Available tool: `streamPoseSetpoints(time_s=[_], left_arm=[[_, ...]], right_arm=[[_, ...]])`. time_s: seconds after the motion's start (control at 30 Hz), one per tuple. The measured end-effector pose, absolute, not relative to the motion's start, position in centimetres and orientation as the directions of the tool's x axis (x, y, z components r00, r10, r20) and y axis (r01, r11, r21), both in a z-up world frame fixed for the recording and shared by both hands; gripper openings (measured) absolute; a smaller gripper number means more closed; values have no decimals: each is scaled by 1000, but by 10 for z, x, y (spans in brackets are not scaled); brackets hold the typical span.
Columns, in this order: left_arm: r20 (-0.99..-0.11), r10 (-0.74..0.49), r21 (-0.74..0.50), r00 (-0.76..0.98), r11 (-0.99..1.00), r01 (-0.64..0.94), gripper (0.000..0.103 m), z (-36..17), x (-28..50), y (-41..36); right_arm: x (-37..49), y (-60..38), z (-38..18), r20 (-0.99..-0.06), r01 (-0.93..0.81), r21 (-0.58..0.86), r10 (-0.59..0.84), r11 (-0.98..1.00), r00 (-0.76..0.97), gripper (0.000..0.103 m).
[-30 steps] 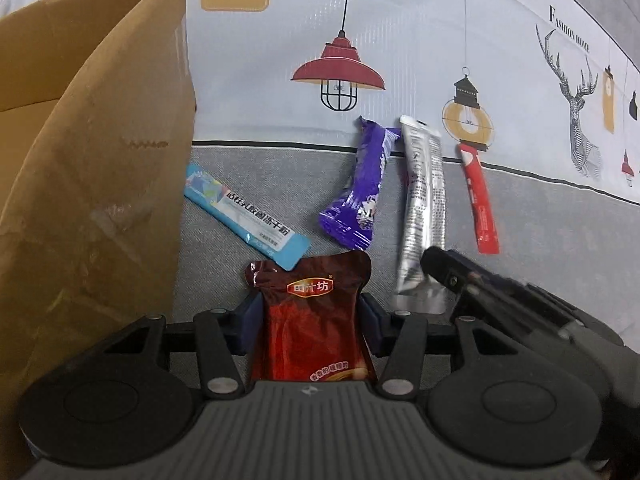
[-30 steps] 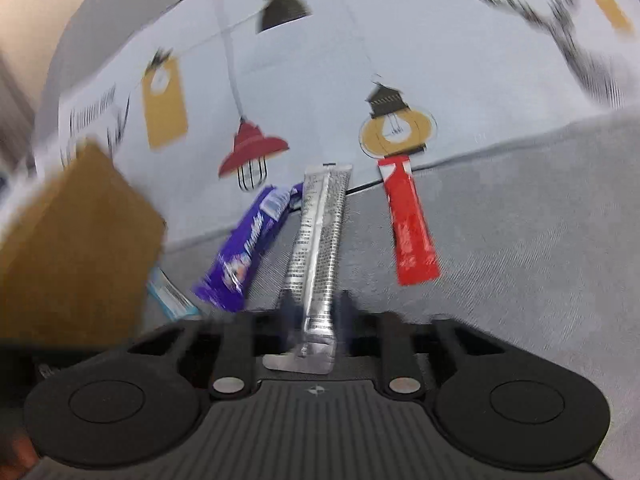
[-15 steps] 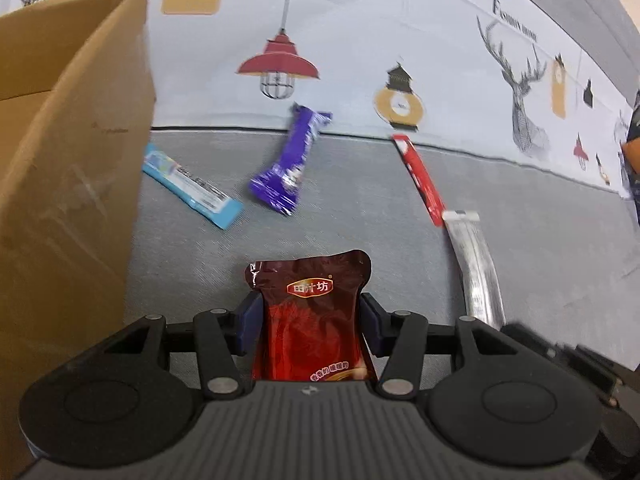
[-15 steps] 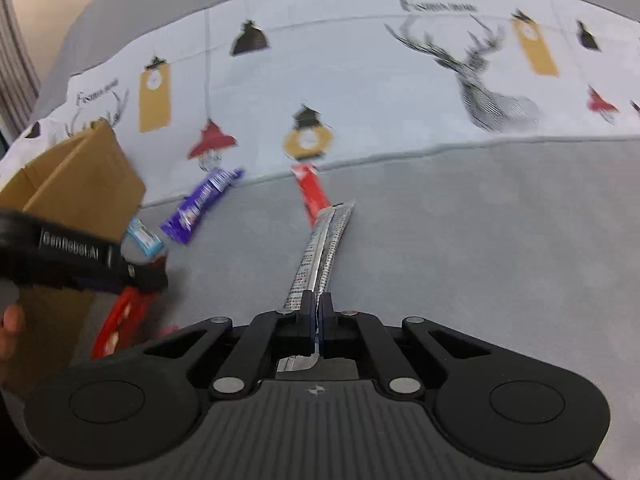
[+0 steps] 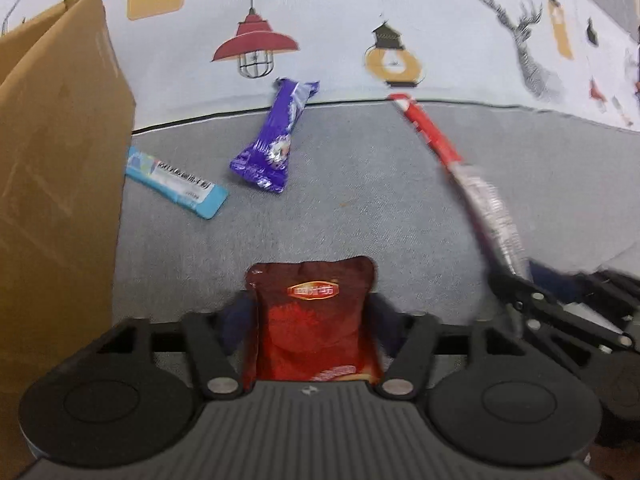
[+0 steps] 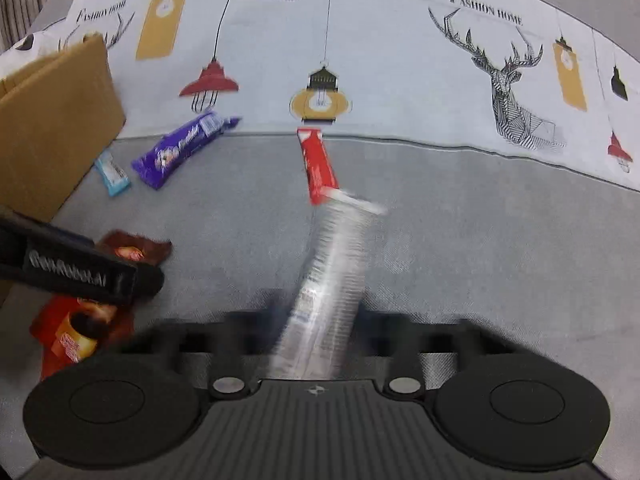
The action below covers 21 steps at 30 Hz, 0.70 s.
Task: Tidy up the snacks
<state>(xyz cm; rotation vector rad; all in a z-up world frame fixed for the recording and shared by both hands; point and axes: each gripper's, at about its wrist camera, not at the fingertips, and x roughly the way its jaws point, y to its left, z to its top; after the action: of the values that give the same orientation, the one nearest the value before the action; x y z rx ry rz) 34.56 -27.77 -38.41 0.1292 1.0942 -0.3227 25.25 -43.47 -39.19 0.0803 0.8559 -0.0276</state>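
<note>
Two grippers over a grey cloth (image 6: pixel 480 240) with a pale band (image 6: pixel 400 60) printed with lamps and deer at its twelve o'clock edge.

Left gripper (image 5: pixel 312 300): clenched on a red pouch (image 5: pixel 312 328), pads against both side edges, jaws easing apart slightly; pouch upright between the fingers, logo facing the camera, just above the cloth.

Right gripper (image 6: pixel 316 304): jaws opening, with a silver stick (image 6: pixel 336 256) between them and reaching away toward twelve o'clock. Too blurred to tell whether the pads touch it.

From the right wrist view:
- Far end of the silver stick overlapping the near end of a red stick (image 6: pixel 318 164), itself running on toward twelve o'clock up to the seam of the printed band.
- At ten o'clock, a purple bar (image 6: pixel 180 148) lying slantwise across the same seam.
- Just beside it, toward nine o'clock, a blue packet (image 6: pixel 112 172) flat on the grey.
- Past that, at the nine-to-ten o'clock edge, a cardboard box (image 6: pixel 52 132) standing on the cloth, its near wall close to the blue packet.
- Left gripper and red pouch at eight o'clock, in front of the box.
</note>
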Motion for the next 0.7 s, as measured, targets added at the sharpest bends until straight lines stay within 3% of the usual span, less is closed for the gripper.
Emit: streamPoseSetpoints(time_s=[0.1, 0.2, 0.33, 0.4, 0.43, 0.57, 0.7], left_arm=[[-885, -235, -98, 403, 938, 332, 57, -370, 344, -276], [-860, -241, -78, 449, 933, 352, 57, -347, 332, -275], [-852, -285, -145, 439, 935, 324, 57, -319, 322, -263], [-837, -297, -145, 459, 930, 337, 22, -303, 312, -258], [-834, -292, -133, 467, 929, 344, 14, -294, 306, -255], [-792, -298, -103, 533, 926, 363, 14, -262, 283, -236], [-865, -260, -101, 430, 928, 358, 14, -294, 292, -220]], right_arm=[[251, -449, -389, -750, 108, 135, 30, 985, 660, 12], [244, -454, -380, -727, 139, 190, 44, 972, 685, 12], [228, -441, -351, -676, 105, 218, 73, 970, 733, 11], [219, -430, -332, -648, 87, 230, 87, 969, 756, 12], [214, -424, -323, -636, 79, 240, 95, 968, 766, 12], [195, -387, -293, -601, 40, 243, 118, 969, 790, 12], [189, -349, -291, -618, 24, 144, 71, 989, 783, 12]])
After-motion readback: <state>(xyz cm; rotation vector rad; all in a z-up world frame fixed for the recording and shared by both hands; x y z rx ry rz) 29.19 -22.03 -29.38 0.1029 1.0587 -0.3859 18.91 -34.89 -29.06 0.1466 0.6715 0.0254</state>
